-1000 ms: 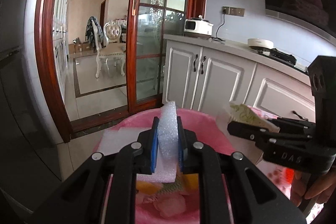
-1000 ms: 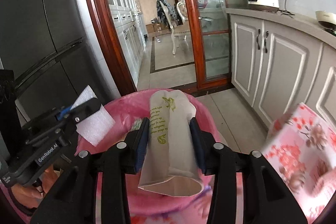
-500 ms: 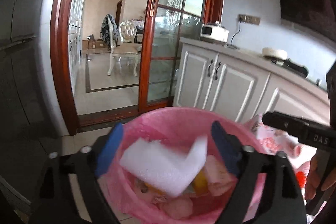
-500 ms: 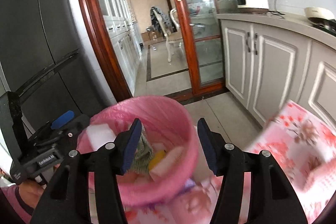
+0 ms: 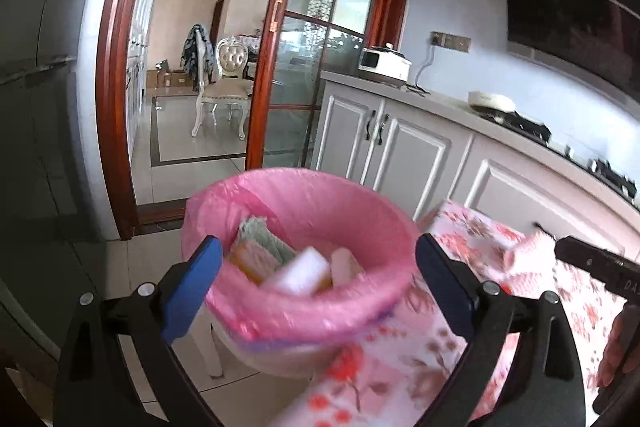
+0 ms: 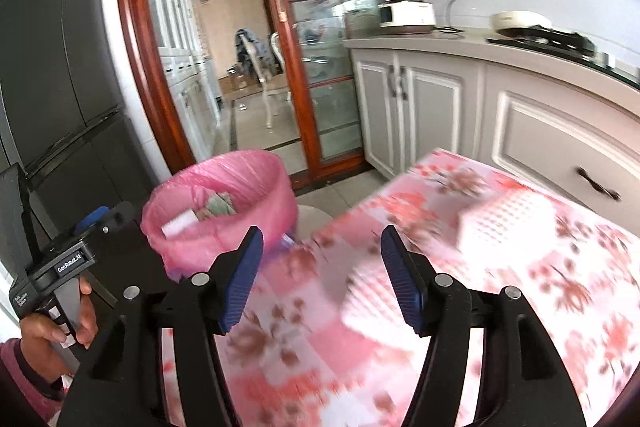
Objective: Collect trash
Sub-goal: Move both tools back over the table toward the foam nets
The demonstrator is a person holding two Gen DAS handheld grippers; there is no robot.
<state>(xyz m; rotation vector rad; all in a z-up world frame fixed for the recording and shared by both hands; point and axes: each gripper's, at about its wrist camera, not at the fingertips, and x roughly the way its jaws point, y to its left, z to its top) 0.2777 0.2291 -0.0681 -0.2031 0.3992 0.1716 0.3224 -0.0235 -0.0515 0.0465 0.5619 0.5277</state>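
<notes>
A bin lined with a pink bag (image 5: pixel 320 307) stands beside the table; it also shows in the right wrist view (image 6: pixel 240 219). Inside lie a white foam piece (image 5: pixel 302 273), a patterned paper bag (image 5: pixel 260 235) and other scraps. My left gripper (image 5: pixel 318 287) is open and empty, its fingers either side of the bin's near rim. My right gripper (image 6: pixel 322 277) is open and empty above the table with the pink floral cloth (image 6: pixel 440 327). Two pale, blurred, textured objects (image 6: pixel 504 223) lie on the cloth ahead of it.
White kitchen cabinets (image 6: pixel 460 107) and a counter with a rice cooker (image 5: pixel 384 61) run along the right. A dark fridge (image 6: pixel 60 87) stands at the left. A red-framed glass sliding door (image 5: pixel 288 67) opens onto a room with a chair (image 5: pixel 224 87).
Both grippers opened and dropped the foam piece and the paper bag into the bin. Both then drew back; the right one swung right over the floral cloth.
</notes>
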